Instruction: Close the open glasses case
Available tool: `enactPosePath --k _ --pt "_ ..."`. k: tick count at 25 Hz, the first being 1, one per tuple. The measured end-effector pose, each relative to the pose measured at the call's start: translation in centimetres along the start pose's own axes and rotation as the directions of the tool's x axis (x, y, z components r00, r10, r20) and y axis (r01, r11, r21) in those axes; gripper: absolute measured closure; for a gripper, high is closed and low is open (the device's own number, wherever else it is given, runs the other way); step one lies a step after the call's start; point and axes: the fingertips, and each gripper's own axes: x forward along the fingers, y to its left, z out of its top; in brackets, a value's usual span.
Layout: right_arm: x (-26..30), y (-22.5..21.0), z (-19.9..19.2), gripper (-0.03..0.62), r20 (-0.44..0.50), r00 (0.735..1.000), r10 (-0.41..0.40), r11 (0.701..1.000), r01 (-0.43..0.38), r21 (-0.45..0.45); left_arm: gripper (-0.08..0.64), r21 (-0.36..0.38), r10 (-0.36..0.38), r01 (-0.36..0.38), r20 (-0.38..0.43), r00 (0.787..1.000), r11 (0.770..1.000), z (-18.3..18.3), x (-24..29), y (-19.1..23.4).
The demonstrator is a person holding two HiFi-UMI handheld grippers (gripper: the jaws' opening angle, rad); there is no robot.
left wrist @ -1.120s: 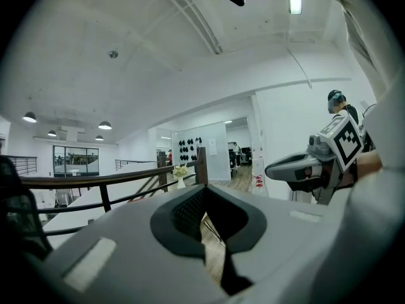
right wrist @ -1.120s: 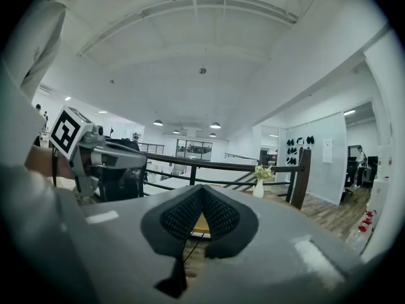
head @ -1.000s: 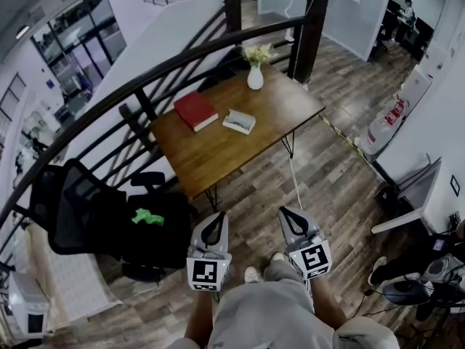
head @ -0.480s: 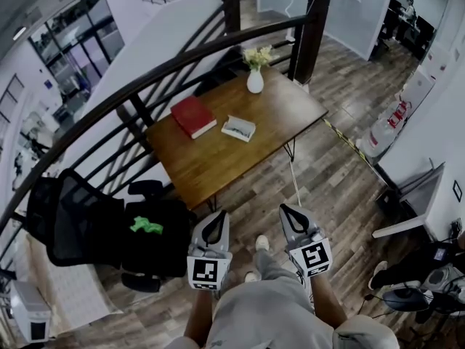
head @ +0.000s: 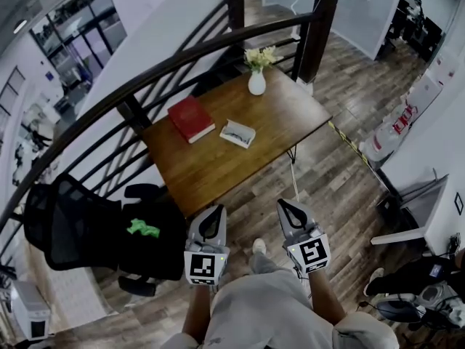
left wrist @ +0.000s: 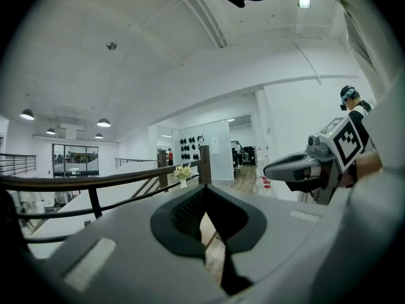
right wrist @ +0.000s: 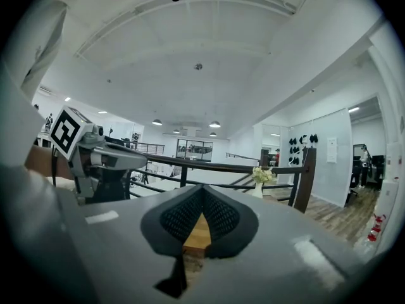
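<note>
Open glasses case [head: 238, 133] on far tabletop [head: 218, 167]: likely light, stiff shell; press lid's free edge. Jaws together, empty: left hand-held gripper [head: 215, 211], right hand-held gripper [head: 283, 205].

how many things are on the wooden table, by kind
red book: 1
open glasses case: 1
white vase with flowers: 1
total on the table: 3
</note>
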Motion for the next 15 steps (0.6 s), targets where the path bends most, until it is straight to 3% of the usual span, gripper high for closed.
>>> enactPosePath --k 8,15 --pt "2.9 -4.3 0.2 0.589 0.017 0.999 0.038 0.999 -0.038 0.017 0.54 0.008 0.019 -0.019 -0.02 1.0 1.0 0.8 4.5 0.1" --pt "4.5 -7.0 0.7 0.589 0.028 0.997 0.075 0.997 -0.075 0.026 0.54 -0.005 0.078 -0.078 -0.057 0.995 0.997 0.4 6.6 0.5"
